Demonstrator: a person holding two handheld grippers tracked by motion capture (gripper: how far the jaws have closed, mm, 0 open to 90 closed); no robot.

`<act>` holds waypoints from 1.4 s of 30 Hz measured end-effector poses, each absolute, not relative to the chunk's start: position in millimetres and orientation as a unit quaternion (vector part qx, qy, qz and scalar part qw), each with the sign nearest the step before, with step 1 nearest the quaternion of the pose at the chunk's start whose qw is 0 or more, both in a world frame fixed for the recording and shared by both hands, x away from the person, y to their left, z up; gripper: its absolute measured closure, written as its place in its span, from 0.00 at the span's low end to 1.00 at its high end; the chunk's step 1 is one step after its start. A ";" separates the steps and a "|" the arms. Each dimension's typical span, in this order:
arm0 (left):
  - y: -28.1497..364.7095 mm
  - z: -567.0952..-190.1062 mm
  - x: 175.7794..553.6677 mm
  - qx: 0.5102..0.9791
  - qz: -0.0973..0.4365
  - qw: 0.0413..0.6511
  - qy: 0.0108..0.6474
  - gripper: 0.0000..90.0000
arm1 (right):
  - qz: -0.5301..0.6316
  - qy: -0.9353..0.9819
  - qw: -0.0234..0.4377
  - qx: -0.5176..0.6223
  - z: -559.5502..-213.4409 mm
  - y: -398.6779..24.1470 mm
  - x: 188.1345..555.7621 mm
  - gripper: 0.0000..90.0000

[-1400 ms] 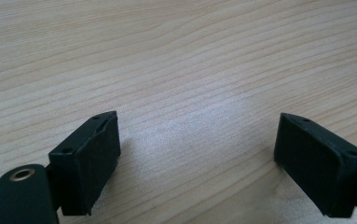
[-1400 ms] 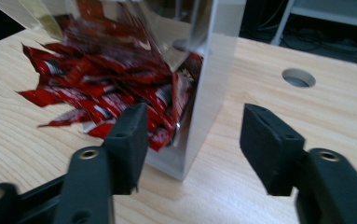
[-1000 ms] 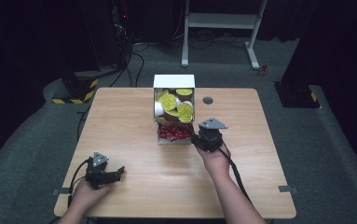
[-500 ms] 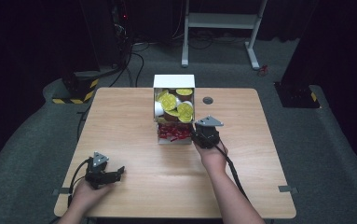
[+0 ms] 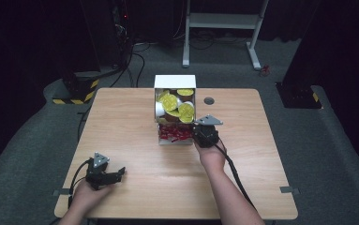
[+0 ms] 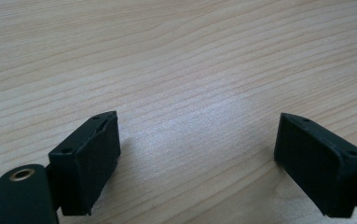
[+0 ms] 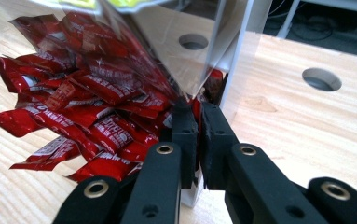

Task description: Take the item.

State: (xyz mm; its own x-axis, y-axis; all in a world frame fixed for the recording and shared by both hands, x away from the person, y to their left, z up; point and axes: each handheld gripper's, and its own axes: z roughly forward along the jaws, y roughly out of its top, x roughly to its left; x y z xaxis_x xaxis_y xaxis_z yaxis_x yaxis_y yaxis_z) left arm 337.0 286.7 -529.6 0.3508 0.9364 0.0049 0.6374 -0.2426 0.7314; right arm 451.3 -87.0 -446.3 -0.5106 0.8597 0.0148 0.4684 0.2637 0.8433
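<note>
Left gripper (image 5: 103, 172): near-left corner of the desk (image 5: 135, 117), low over the wood, a hand behind it. Jaws stand wide apart with bare wood grain between them in the left gripper view (image 6: 199, 154); nothing held.

Right hand (image 5: 211, 154): right of the desk's middle, forearm coming in from the near edge, cable trailing back along it.

Right gripper (image 5: 204, 133): at the near-right corner of the tray, grey plate on top. Jaws have just been closing and now stand almost together (image 7: 198, 140). In the right gripper view they meet over the tray's thin white side wall, with a red packet edge at the tips; whether packet or wall is pinched, cannot tell.

Red packets (image 7: 92, 102): a loose heap of glossy sachets in the open tray (image 5: 168, 140) at the foot of the box, just left of the right gripper.

White box (image 5: 174, 82): upright at the desk's middle, far side of the tray; clear front shows yellow-lidded cups (image 5: 170, 101) stacked inside.

Cable hole (image 5: 209, 101): in the desk, just right of the box.
</note>
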 end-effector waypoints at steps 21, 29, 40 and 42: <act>286.6 -529.6 336.9 0.754 0.229 0.326 0.522 0.16 | 0.449 0.751 0.232 0.425 -444.2 -100.3 423.2 0.97; 286.6 -529.6 337.0 0.754 0.229 0.326 0.521 0.16 | 0.462 0.746 0.232 0.421 -437.9 -109.5 407.4 0.97; 286.5 -529.6 337.0 0.754 0.230 0.326 0.521 0.16 | 0.478 0.735 0.230 0.422 -434.9 -120.1 391.4 0.98; 286.5 -529.6 337.0 0.754 0.230 0.326 0.521 0.16 | 0.481 0.733 0.231 0.421 -434.4 -122.2 388.3 0.98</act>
State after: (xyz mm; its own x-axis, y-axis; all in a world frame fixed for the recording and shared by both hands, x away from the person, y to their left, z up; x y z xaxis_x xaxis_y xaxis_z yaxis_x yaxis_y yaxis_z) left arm 337.0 286.5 -529.6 0.3511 0.9363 0.0063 0.6368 -0.2437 0.7315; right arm 388.3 -122.2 -434.4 -0.5382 0.8402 0.0662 0.3954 0.1823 0.9002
